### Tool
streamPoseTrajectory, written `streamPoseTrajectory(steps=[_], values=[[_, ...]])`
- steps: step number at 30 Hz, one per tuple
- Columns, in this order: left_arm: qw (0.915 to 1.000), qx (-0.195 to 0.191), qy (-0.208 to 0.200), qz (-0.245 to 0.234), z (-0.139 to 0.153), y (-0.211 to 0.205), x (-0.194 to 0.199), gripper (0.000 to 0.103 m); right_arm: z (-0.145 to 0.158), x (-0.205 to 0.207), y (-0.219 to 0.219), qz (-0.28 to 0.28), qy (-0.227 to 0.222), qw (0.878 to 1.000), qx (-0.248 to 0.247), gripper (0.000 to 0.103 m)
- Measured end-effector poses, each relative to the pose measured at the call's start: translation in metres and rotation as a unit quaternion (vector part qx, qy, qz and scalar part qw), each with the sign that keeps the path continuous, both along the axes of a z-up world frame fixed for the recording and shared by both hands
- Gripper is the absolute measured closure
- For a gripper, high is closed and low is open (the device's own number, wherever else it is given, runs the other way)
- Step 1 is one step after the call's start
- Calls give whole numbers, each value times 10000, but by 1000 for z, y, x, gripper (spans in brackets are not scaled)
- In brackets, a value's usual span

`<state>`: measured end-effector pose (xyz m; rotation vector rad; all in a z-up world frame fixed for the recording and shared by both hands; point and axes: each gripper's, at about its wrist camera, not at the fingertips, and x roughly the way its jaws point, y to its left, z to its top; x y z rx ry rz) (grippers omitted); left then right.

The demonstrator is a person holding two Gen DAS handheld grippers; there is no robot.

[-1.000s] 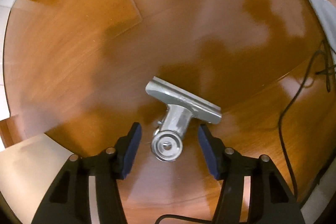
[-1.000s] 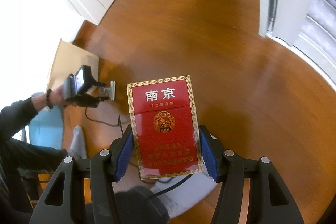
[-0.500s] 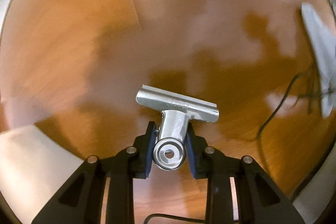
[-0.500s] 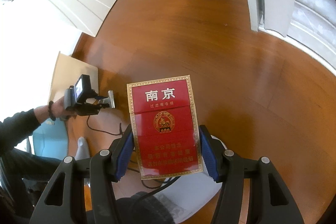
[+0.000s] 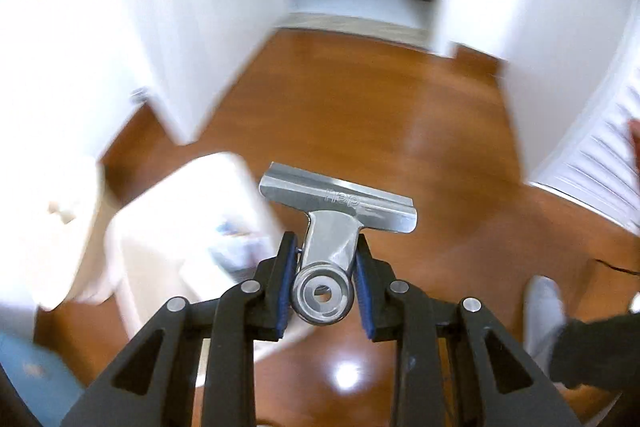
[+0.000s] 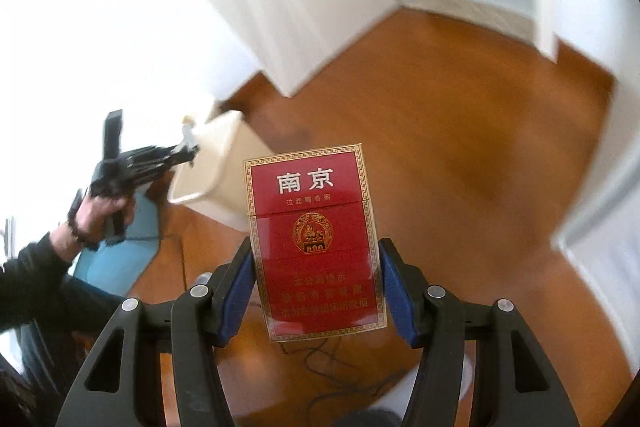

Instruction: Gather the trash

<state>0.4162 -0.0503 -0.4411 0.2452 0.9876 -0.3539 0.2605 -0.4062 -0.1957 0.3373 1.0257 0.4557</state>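
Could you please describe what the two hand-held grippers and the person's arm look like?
Each hand-held gripper, left and right, has black plastic fingers with triangular cut-outs, silver pivot pins and blue ribbed pads. The right wrist view shows the person's hand with a dark wristband and a black sleeve.

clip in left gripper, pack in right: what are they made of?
Clip: looks like polished steel, silver and mirror-bright, with sharp reflections and a stamped mark. Pack: likely coated cardboard, with flat printed red faces, gold border, crisp folded edges and a hinged-lid seam. A thin film wrap is possible; I cannot tell.
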Motion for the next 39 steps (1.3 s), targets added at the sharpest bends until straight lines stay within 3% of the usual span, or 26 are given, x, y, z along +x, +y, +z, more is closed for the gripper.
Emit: streamPoseTrajectory(steps=[3,8,11,14,17,18,20,22,25,29,31,32,36,39], values=[[9973,-21,296,668,-25,50,24,76,25,30,47,368,-85,9993,-46,41],[9902,-131,838,1113,-65,86,48,48,32,75,128,841,78,9962,-213,41],[9884,-388,926,1142,-62,104,45,42,28,95,170,1029,222,9940,-315,41],[9885,-343,890,1171,-25,125,42,42,29,116,213,1216,239,9914,-426,41],[9860,-625,601,1427,49,161,15,42,28,140,270,1482,131,9877,-475,41],[9854,-622,545,1490,59,172,19,42,25,150,293,1544,88,9868,-485,41],[9849,-504,297,1627,94,195,-2,42,15,167,332,1610,29,9856,-510,41],[9825,-621,78,1753,120,210,-24,41,-6,189,375,1604,85,9854,-569,41],[9765,-802,-111,1998,135,230,-51,41,-40,213,425,1551,119,9839,-877,41],[9706,-919,-156,2217,132,242,-63,41,-87,232,455,1262,421,9830,-1267,39],[9714,-966,-66,2169,133,241,-65,41,-104,238,464,1143,612,9788,-1583,24],[9717,-1010,-83,2135,137,241,-69,41,-107,238,465,1123,630,9781,-1638,22],[9727,-933,-458,2076,170,235,-87,41,-75,215,463,1193,341,9759,-1793,17],[9663,-1025,-764,2232,198,236,-113,41,-22,181,448,1076,-209,9741,-1977,12]])
